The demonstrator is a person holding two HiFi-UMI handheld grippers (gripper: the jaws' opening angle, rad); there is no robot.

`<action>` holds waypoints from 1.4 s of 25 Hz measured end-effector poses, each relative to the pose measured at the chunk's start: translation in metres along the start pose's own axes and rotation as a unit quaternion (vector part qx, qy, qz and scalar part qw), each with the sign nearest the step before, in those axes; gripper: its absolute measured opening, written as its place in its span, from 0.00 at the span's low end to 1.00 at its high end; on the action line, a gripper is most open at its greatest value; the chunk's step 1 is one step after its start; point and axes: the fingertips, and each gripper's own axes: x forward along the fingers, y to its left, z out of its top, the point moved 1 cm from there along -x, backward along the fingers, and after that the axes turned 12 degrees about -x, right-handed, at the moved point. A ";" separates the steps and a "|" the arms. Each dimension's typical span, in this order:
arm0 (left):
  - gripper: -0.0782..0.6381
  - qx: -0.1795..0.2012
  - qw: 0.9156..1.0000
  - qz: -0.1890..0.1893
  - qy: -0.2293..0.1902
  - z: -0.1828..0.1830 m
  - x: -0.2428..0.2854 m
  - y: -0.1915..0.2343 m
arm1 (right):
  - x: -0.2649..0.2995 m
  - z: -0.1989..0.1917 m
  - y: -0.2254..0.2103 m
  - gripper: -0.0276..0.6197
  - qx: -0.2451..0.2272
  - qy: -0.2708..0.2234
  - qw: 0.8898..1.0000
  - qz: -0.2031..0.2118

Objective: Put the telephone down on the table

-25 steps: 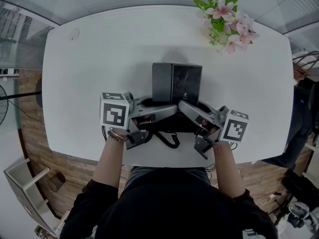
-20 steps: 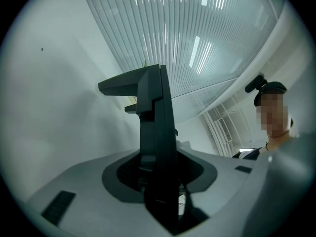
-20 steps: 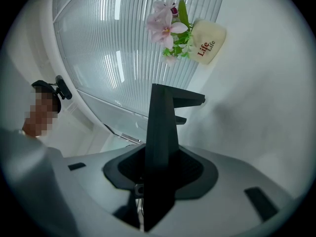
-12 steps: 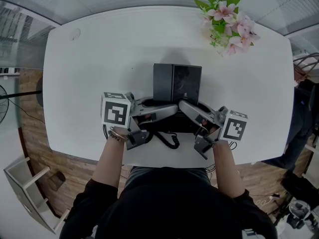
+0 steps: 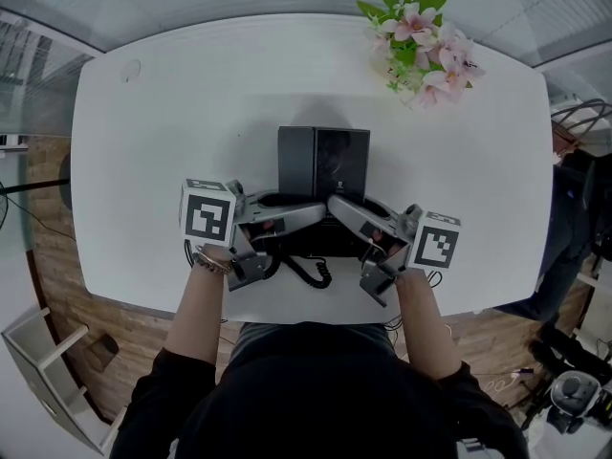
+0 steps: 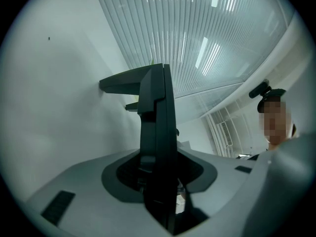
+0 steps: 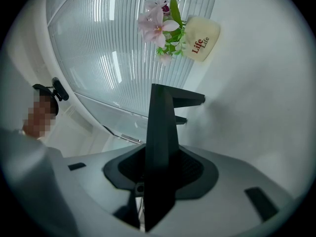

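A black desk telephone (image 5: 323, 163) stands near the front middle of the white table (image 5: 172, 132), its raised display part toward the far side. My left gripper (image 5: 287, 220) clasps its low left side and my right gripper (image 5: 360, 222) its low right side, both shut on it. In the left gripper view the telephone (image 6: 157, 127) runs edge-on between the jaws of the left gripper (image 6: 158, 179). The right gripper view shows the telephone (image 7: 160, 132) the same way in the right gripper (image 7: 158, 174). Whether its base rests on the table I cannot tell.
The telephone's coiled cord (image 5: 314, 273) lies toward the table's front edge. A pot of pink flowers (image 5: 418, 41) stands at the back right, also in the right gripper view as flowers (image 7: 163, 26). A person (image 5: 574, 194) stands off the table's right end.
The head view has shifted a little, so everything sits further left in the picture. Both grippers and the telephone keep their place on the table.
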 end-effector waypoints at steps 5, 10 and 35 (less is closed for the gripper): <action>0.36 0.003 1.000 0.003 -0.003 0.001 0.001 0.000 | -0.001 0.000 -0.001 0.29 0.003 0.000 1.000 -0.004; 0.39 0.016 0.999 0.027 -0.020 0.003 -0.002 0.002 | -0.002 0.001 -0.001 0.30 -0.008 -0.001 1.000 -0.022; 0.45 0.062 0.991 0.112 -0.034 0.006 -0.006 0.011 | -0.008 0.004 -0.006 0.36 -0.071 0.015 0.993 -0.097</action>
